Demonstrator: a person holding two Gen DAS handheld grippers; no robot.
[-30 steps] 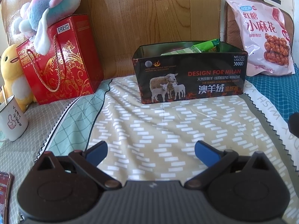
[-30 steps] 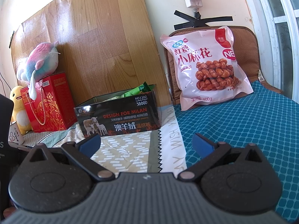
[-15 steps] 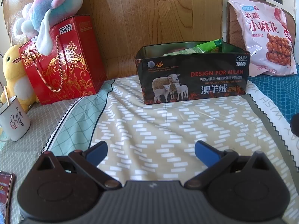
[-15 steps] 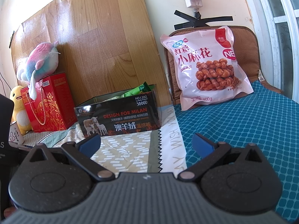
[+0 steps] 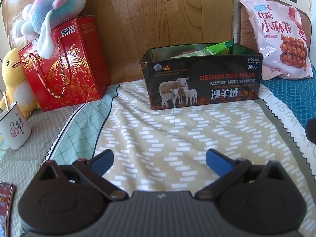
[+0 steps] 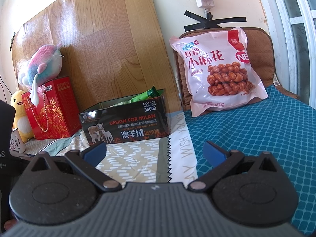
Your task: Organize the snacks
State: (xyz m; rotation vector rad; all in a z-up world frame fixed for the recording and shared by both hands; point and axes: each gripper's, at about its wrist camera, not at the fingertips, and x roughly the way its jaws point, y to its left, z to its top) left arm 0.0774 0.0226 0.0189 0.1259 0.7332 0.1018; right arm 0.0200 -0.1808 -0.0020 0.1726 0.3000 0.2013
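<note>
Left gripper: blue-padded fingers spread wide, nothing between them — held low over the beige dash-patterned cloth.
Right gripper: fingers likewise released and empty.
Black open-topped tin box with sheep print: straight ahead of the left gripper, well apart; ahead-left of the right one.
Green snack packet: inside the box, poking above its rim.
Large pink bag of fried dough twists: ahead-right of the right gripper — leaning against a brown cushion.
Red gift box with gold rope handle: ahead-left of the left gripper.
</note>
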